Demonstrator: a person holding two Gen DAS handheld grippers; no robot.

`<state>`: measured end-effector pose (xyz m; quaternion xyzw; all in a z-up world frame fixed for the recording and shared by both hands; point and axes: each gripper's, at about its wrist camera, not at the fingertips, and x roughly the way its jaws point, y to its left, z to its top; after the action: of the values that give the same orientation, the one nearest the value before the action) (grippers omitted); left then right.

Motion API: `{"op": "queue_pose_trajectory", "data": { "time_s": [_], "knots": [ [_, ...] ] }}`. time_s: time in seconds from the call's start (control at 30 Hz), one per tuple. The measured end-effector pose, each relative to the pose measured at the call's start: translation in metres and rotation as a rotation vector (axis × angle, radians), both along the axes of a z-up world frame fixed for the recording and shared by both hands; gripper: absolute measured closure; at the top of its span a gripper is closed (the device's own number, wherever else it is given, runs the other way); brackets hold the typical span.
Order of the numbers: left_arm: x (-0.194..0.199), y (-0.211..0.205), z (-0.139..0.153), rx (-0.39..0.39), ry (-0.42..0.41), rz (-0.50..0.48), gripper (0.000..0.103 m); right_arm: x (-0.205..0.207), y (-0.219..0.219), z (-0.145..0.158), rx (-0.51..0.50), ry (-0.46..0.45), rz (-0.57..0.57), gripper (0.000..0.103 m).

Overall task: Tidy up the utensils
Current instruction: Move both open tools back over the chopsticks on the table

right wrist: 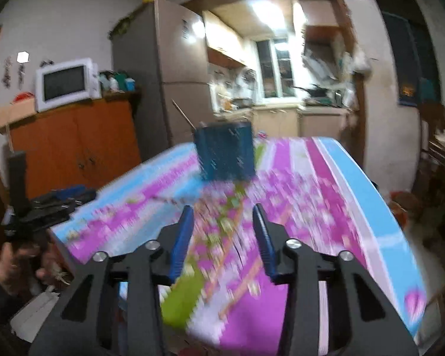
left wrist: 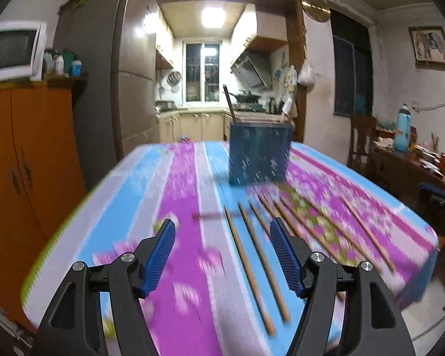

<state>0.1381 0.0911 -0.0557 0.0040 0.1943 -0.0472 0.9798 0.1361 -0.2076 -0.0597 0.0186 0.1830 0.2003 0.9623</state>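
Left gripper (left wrist: 222, 255) had its blue-padded jaws spread wide with nothing gripped; two chopsticks (left wrist: 253, 262) lay on the cloth in the gap between the pads, seen from above and not pinched. Right gripper (right wrist: 222, 241) was partly open, narrower than the left, and empty too; only blurred tablecloth showed between its pads. In the right wrist view the left gripper appeared at the table's left edge, held by a hand (right wrist: 14, 262) with a dark sleeve.

Further wooden chopsticks (left wrist: 335, 225) lay loose, fanned out to the right of the first pair, all roughly parallel and pointing toward the far side. Beyond them stood a dark blue perforated utensil holder (left wrist: 258, 154), upright near the far middle of the table (left wrist: 133, 195), with one dark stick (left wrist: 230, 103) leaning out of its left corner. Table was covered in a pink, blue and white striped floral cloth.

Around it: orange cabinet (left wrist: 23, 160) with a white microwave (right wrist: 65, 83) on top, tall fridge (left wrist: 127, 68), and a lit kitchen through the doorway. Both views were motion-blurred.
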Motion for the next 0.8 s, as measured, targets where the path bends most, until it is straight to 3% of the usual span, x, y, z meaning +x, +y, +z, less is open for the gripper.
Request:
{"op": "queue_pose_trajectory", "data": {
  "time_s": [0.13,0.37,0.77,0.8],
  "knots": [
    [-0.015,-0.007,-0.034,0.010,0.051,-0.054,0.037,-0.011,0.006,-0.039,-0.022,0.056,-0.053,0.072],
    [-0.036,-0.022,-0.061,0.039,0.057,-0.109,0.042,-0.027,0.012,-0.062,-0.072,0.050,-0.075,0.072],
    [-0.031,-0.033,-0.081,0.097,0.067,-0.130,0.076,-0.028,0.016,-0.073,-0.117,0.042,-0.107,0.072],
    [-0.031,-0.033,-0.081,0.101,0.065,-0.126,0.083,-0.028,0.016,-0.074,-0.119,0.043,-0.108,0.072]
  ]
}}
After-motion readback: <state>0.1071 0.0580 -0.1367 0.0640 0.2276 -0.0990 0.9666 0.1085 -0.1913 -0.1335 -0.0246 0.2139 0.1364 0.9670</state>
